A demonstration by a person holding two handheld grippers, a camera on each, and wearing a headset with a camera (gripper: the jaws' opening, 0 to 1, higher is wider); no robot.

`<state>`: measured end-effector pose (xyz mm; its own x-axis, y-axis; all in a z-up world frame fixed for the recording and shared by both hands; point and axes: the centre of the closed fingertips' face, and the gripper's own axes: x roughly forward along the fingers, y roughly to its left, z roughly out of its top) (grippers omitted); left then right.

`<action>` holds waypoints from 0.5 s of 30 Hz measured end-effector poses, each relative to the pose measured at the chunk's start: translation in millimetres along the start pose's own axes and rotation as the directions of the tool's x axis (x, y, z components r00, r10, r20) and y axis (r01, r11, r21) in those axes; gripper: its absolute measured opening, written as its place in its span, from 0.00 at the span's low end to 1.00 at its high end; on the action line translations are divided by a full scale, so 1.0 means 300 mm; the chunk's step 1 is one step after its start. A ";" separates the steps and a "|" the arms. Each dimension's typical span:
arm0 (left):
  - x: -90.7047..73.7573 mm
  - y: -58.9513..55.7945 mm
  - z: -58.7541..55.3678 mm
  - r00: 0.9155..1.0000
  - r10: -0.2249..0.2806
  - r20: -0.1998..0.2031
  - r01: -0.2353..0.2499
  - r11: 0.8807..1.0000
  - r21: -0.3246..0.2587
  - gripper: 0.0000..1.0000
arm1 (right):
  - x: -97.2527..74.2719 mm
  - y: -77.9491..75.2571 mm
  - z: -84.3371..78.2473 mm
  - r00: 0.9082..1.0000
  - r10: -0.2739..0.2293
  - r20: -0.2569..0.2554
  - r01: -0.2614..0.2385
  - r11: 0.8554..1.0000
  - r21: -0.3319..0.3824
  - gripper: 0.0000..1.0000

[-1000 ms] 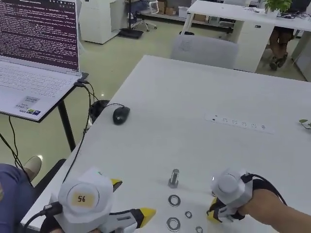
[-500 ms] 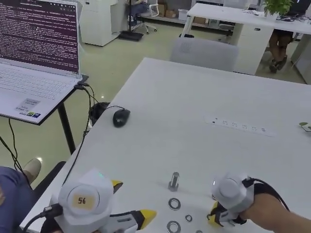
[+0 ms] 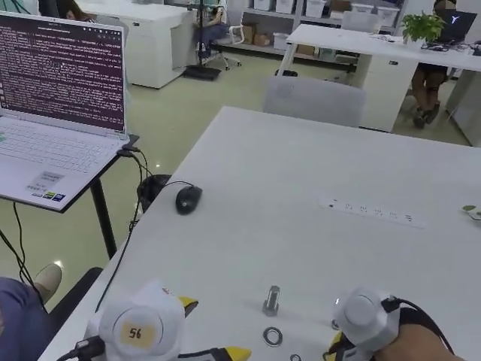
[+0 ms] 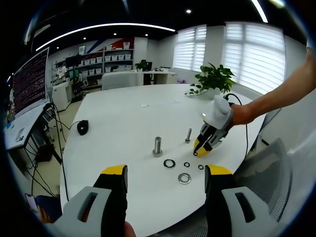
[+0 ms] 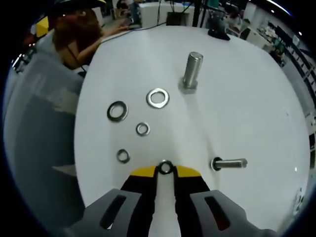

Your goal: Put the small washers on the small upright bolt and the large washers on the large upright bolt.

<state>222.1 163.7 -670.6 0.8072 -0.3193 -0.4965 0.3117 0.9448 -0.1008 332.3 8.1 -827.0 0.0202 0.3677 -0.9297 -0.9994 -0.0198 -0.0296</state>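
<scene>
Nearest the person, the left gripper (image 4: 167, 172) hangs over the near edge of the white table (image 3: 301, 173). Its yellow-tipped jaws are spread wide and carry nothing, and it seems parked clear so that the other hand can work. To the right, the right gripper (image 5: 166, 173) pinches a small steel washer (image 5: 160, 167) by its rim. The washer's hole is left open beyond the tips, a hold that suits dropping it over a shaft. The small upright steel bolt (image 5: 229, 163) stands just beside those tips, so I judge this washer is meant for it next.

Between the two grippers, two loose small washers (image 5: 143, 129) and two large flat washers (image 5: 158, 98) lie flat on the table, apart from one another and easy to pick singly. Just beyond them the large upright steel bolt (image 5: 191, 71) stands bare. Far off lie a black computer mouse (image 3: 188, 199) and a white power strip (image 3: 372, 210). An open laptop (image 3: 52, 98) sits on a stand to the left.
</scene>
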 end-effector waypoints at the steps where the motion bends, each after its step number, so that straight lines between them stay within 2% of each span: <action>1: 0.000 -0.001 0.000 1.000 -0.001 0.000 0.001 1.000 0.000 0.63 | 0.000 -0.001 0.000 1.000 0.000 0.000 0.000 1.000 0.000 0.14; 4: -0.003 -0.007 -0.001 1.000 -0.004 -0.002 0.004 1.000 0.003 0.63 | -0.002 -0.002 0.000 1.000 -0.006 0.004 0.006 1.000 0.008 0.14; 10: -0.007 -0.007 0.006 1.000 -0.007 0.000 0.007 1.000 0.008 0.63 | -0.008 0.000 0.003 0.998 -0.026 0.055 0.019 0.992 0.121 0.13; 15: -0.010 0.003 0.016 1.000 -0.005 0.004 0.005 1.000 0.012 0.63 | -0.011 0.010 -0.011 0.996 -0.031 0.087 0.016 0.985 0.171 0.13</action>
<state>222.3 165.3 -665.1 0.8075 -0.3240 -0.4929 0.3216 0.9423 -0.0926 329.4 3.6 -825.2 0.0489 0.4478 -0.8928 -0.9892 0.1456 0.0188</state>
